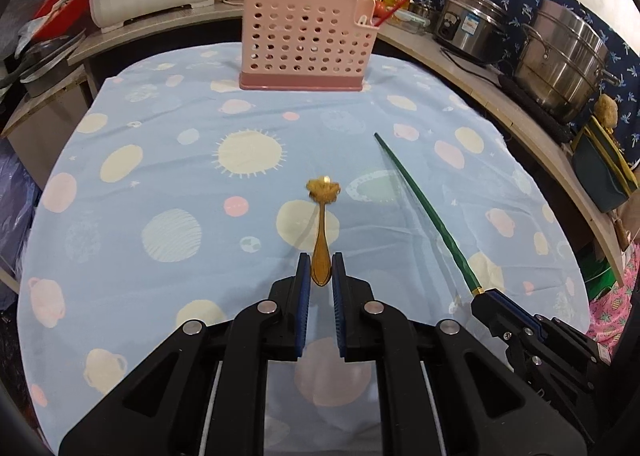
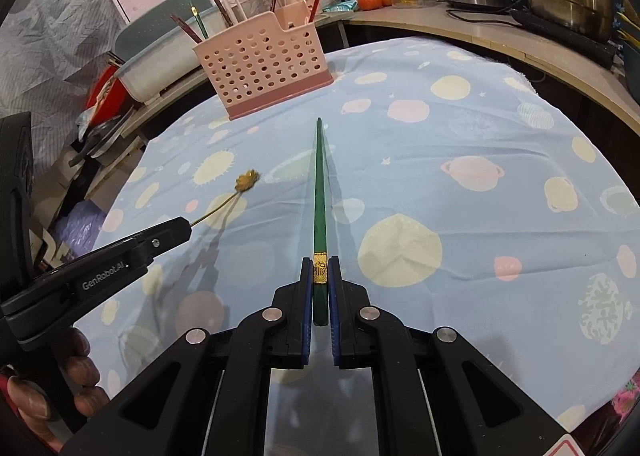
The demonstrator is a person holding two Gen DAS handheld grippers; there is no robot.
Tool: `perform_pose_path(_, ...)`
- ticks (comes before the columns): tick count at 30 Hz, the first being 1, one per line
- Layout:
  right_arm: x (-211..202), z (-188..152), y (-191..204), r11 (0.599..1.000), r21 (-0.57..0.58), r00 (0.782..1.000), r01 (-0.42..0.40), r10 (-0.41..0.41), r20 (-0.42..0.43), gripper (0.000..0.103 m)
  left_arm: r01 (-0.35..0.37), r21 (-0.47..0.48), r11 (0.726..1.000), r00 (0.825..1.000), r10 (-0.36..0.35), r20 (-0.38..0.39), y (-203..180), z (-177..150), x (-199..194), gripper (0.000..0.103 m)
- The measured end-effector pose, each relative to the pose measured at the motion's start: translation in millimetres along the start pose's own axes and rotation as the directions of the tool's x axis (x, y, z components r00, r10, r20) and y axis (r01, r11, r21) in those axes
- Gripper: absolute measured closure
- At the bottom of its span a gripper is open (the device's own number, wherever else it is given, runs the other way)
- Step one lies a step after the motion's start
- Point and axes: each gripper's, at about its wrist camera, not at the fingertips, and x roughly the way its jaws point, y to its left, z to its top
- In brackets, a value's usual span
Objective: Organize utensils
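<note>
Jaws of the left gripper [image 1: 321, 270] clamp a gold spoon [image 1: 322, 223]; the right gripper [image 2: 319, 276] clamps a green chopstick [image 2: 319, 191]. Upper centre, a pink utensil basket [image 1: 306, 41] stands on the surface, nothing between.

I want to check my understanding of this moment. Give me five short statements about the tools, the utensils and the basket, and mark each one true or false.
1. The left tool holds a golden spoon. True.
2. The right tool is open and holds nothing. False: it is shut on a green chopstick.
3. The pink basket lies tipped on its side. False: it stands upright on the patterned cloth.
4. Some chopsticks already stand in the pink basket. True.
5. The green chopstick is held at its thin tip. False: the tool grips the thick end, at the gold band; the thin tip points toward the basket.
</note>
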Motion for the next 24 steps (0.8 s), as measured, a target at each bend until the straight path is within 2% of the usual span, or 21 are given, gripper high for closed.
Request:
perform_pose_path(11,-39.0,22.2,5.2,0.999,0.009,0.994,-0.034,0.033,0.104,0.096,0.001,-0.022,1.000,0.995,0.001,0.103,7.1,21.1,-42.3,0.093)
perform_pose_path(13,-45.6,27.4,5.1,0.999,0.011,0.991,-0.039,0.037,0.125,0.096,0.002,-0.021,1.000,0.992,0.001,0.123,7.8,26.2,-49.2,0.095)
perform_pose_path(14,-49.4,31.0,5.3,0.999,0.011,0.990,-0.043,0.041,0.137,0.096,0.003,-0.020,1.000,0.992,-0.001,0.130,8.1,28.7,-52.0,0.101)
perform_pose_path(24,-69.5,53.3,7.9,0.998,0.013,0.977,-0.069,0.065,0.203,0.096,-0.005,-0.010,1.000,0.985,0.007,0.172,9.0,43.3,-65.0,0.103)
